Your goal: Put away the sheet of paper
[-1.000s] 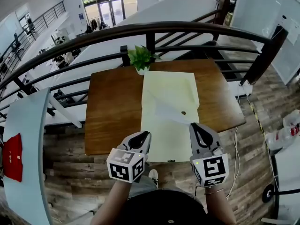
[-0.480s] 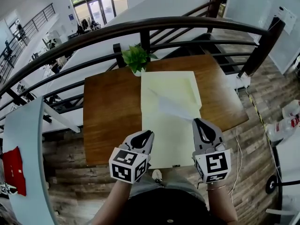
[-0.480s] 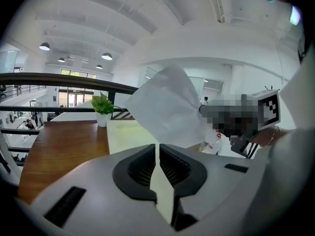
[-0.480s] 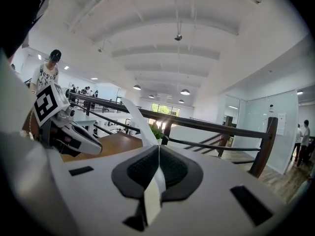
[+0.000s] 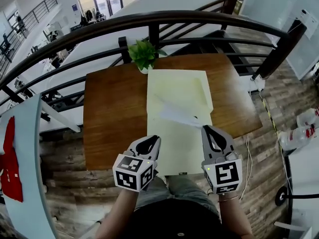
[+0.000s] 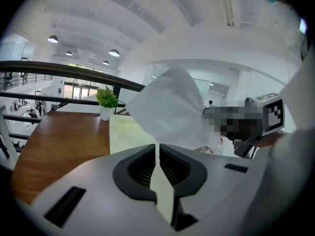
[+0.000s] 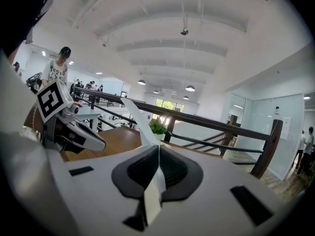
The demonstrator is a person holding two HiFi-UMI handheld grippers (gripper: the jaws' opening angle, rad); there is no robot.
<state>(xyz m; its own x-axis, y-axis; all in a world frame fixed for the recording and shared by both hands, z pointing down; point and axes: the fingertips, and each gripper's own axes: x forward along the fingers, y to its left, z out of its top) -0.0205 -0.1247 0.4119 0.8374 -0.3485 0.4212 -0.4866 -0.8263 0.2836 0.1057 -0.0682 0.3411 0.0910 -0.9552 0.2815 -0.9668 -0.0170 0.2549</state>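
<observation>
A white sheet of paper (image 5: 175, 115) hangs just above a large pale yellow folder (image 5: 175, 88) that lies on the wooden table (image 5: 112, 113). My left gripper (image 5: 151, 141) is shut on the sheet's near left part. The paper runs straight between its closed jaws in the left gripper view, where the sheet (image 6: 170, 107) rises ahead of them. My right gripper (image 5: 209, 130) is shut on the sheet's right end. In the right gripper view the sheet (image 7: 158, 173) shows as a thin edge between the jaws. Both grippers stand at the table's near edge.
A small potted plant (image 5: 143, 55) stands at the table's far edge, just left of the folder. A dark curved railing (image 5: 164, 21) runs behind the table. Wooden floor lies around it, and a pale counter (image 5: 22, 148) with a red item stands at the left.
Both grippers have stayed shut on the sheet. The head view has shifted, so the table sits a little further left and higher. The sheet looks slightly flatter and more stretched between the grippers.
</observation>
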